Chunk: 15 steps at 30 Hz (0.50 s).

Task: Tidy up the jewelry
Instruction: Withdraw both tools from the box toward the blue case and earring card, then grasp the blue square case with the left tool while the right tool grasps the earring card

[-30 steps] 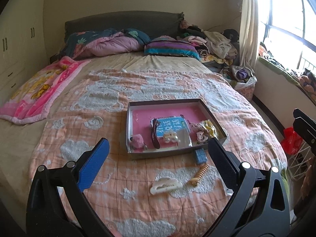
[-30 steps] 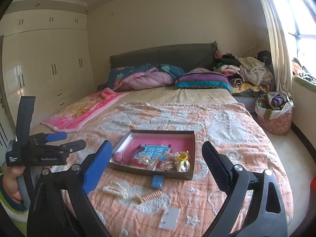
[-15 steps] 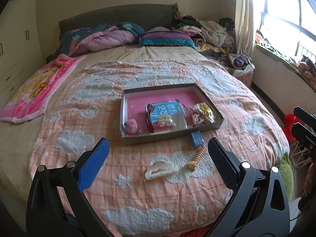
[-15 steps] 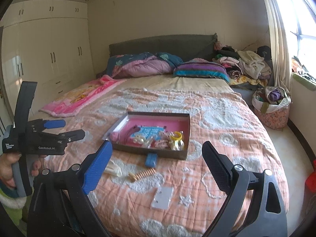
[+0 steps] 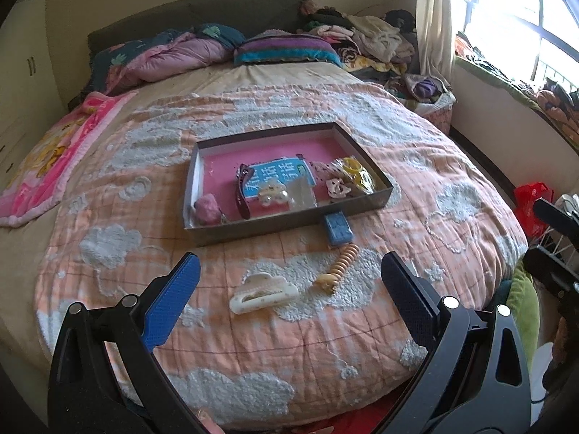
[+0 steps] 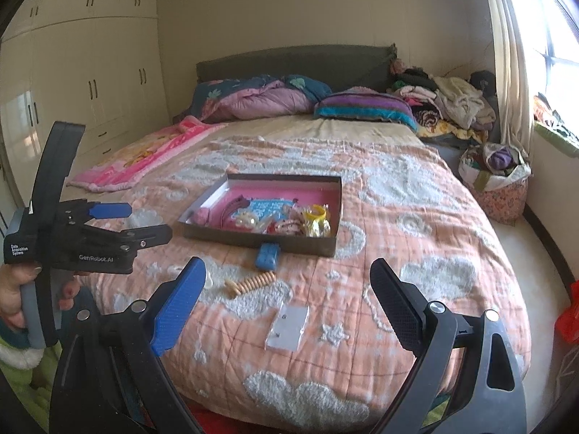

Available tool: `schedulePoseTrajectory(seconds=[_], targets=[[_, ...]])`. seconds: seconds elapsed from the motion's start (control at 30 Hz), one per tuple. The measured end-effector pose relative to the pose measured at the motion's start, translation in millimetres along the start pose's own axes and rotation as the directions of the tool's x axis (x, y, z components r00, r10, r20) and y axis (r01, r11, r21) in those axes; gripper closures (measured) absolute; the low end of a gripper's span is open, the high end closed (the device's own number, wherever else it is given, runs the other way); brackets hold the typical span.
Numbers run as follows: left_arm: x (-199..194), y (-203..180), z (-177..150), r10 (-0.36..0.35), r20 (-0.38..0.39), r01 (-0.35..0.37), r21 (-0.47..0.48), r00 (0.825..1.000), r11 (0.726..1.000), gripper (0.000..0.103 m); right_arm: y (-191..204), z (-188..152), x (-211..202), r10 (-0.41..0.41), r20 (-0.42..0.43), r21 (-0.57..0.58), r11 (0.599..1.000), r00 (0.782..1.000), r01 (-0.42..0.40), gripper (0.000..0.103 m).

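Note:
A shallow grey box with a pink floor [image 5: 253, 152] [image 6: 275, 190] lies on the bed and holds several hair and jewelry pieces, a pink scrunchie [image 5: 207, 209] and a blue card [image 5: 277, 177]. In front of it on the quilt lie a blue clip [image 5: 338, 229] [image 6: 267, 256], a beige spiral hair tie [image 5: 340, 266] [image 6: 249, 284], a white claw clip [image 5: 262, 293] and a clear plastic packet [image 6: 287, 327]. My left gripper [image 5: 289, 298] is open and empty above the claw clip; it also shows in the right wrist view [image 6: 141, 224]. My right gripper [image 6: 287, 305] is open and empty.
The bed has an orange quilt with white clouds [image 5: 416, 188], a pink blanket [image 6: 152, 155] at the left, pillows and a pile of clothes [image 6: 452, 105] by the headboard. A basket [image 6: 499, 184] stands on the floor at the right. Wardrobes [image 6: 90, 83] line the left wall.
Both grippers have pulled back toward the foot of the bed and tilted down, so the box sits farther off and more of the quilt's near edge shows. Both stay open.

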<state>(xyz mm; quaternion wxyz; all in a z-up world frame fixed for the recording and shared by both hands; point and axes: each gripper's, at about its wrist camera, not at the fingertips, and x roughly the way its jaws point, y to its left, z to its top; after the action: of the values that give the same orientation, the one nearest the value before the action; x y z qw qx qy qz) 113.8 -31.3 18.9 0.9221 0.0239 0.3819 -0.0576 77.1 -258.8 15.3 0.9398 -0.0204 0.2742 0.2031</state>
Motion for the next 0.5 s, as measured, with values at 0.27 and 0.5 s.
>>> schedulePoseTrajectory(seconds=[0.27,0.5], targets=[[22.9,-6.8,-0.4,-0.015,-0.031,0.016,0.006,0.999,1.0,0.01,-0.5,-17.4,23.1,0.009,-0.064,0.006,1.0,0.998,-0.008,0.011],[54.2,-15.7,8.1,-0.036,-0.064,0.038,0.024,0.997,0.999,0.01,-4.3,-33.0,46.9,0.018,-0.121,0.057,0.998,0.992,-0.011,0.011]])
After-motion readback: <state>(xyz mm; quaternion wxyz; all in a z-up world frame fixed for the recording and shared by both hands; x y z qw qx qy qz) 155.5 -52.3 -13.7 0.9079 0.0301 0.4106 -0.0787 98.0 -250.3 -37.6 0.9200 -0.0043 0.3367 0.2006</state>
